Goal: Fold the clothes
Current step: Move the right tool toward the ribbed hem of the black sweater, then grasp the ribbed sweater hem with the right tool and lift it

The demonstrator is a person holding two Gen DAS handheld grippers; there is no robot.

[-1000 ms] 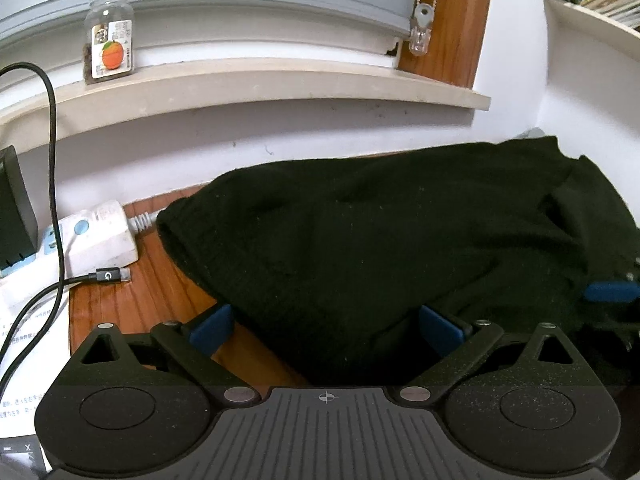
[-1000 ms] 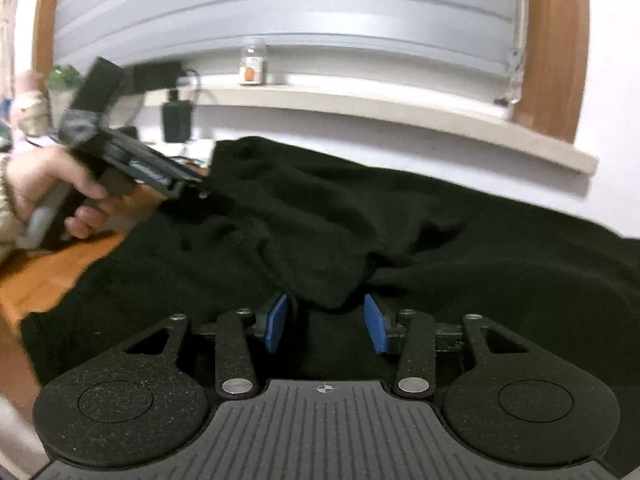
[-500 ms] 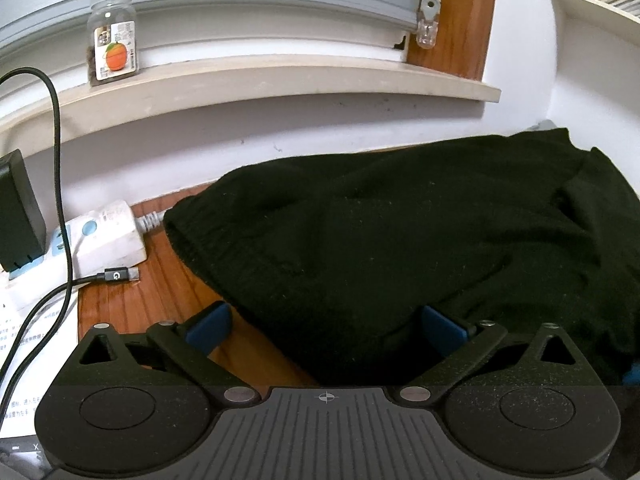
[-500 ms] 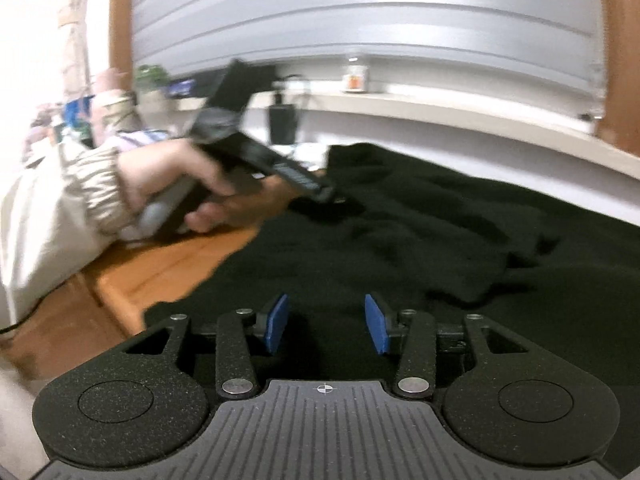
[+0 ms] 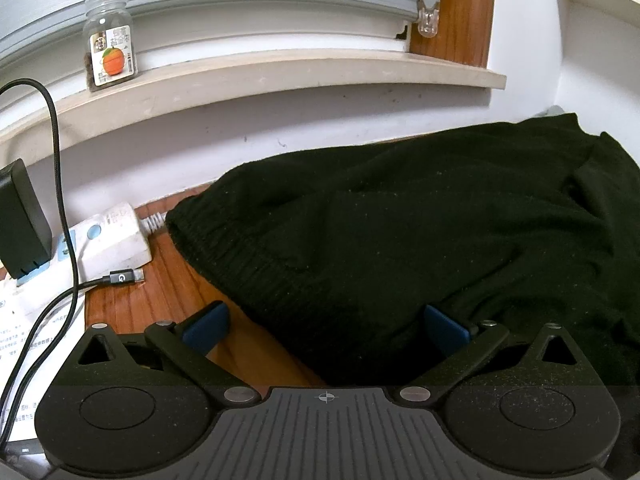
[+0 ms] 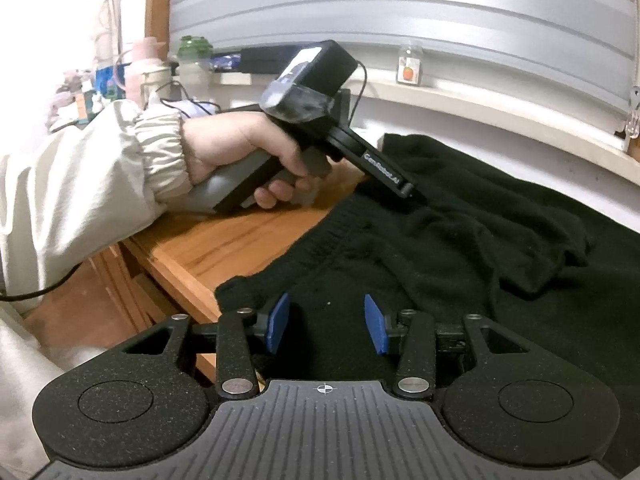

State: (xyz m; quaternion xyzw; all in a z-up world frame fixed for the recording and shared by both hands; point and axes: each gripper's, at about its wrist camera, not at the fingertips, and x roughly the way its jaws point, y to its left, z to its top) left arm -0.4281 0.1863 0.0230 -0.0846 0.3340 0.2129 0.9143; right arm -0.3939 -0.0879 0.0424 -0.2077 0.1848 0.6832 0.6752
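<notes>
black knit garment (image 5: 400, 232) lay rumpled on desk (image 5: 168, 292) | left gripper (image 5: 326, 326) spread wide, right gripper (image 6: 326, 322) spread, both holding nothing | risk: thick knit slipping, fold skewing; hem snagging power strip (image 5: 108, 236)

— what sort of place was it?
— a lived-in home room: a wooden desk (image 5: 168, 292) stood under a shuttered window, a power strip (image 5: 108, 236) lay on it, and a jar (image 5: 110, 42) sat on the sill (image 5: 280, 72).

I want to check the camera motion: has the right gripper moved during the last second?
Yes. In the right wrist view the right gripper has swung left: the small jar on the sill slid from left of centre to the right, and the left hand came into full view.
</notes>
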